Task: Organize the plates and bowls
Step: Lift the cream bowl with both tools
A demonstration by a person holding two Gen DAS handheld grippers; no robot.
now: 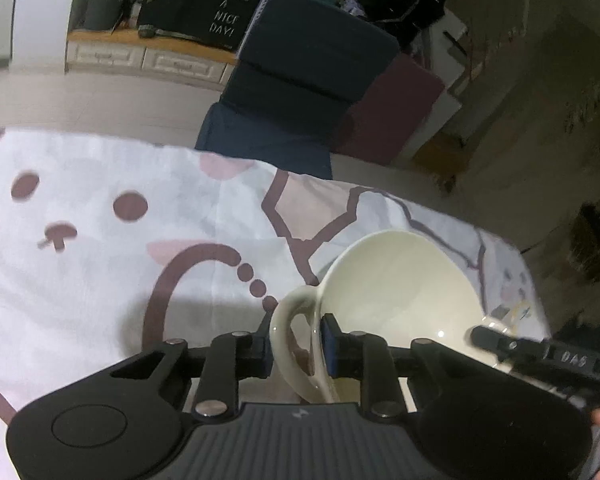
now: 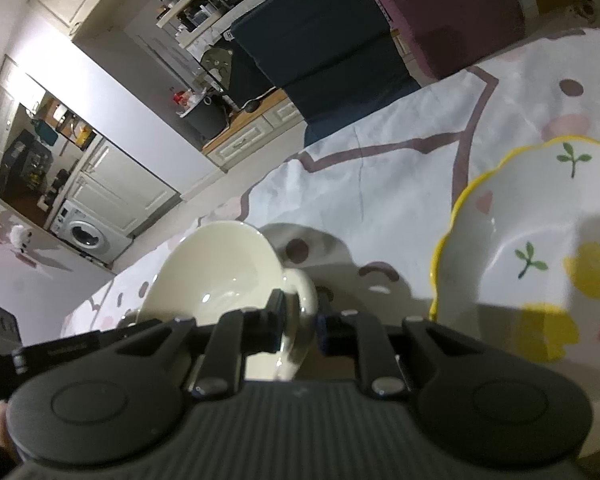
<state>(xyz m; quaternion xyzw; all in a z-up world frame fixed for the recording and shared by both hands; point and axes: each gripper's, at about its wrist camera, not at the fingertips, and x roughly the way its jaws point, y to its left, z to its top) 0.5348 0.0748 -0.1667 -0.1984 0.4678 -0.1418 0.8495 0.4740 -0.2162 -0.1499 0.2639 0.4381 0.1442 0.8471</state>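
A cream bowl with a loop handle on each side sits on the patterned cloth. In the left wrist view my left gripper is shut on the bowl's near handle, one finger outside the loop and the blue pad against the bowl's wall. My right gripper reaches in at the bowl's far side. In the right wrist view my right gripper is shut on the other handle of the bowl. A white dish with a wavy yellow rim lies just to its right.
The white cloth with mauve cartoon print covers the table, whose far edge drops to the floor. Beyond it stand dark blue folded cushions, a maroon one and low drawers. A washing machine stands far off.
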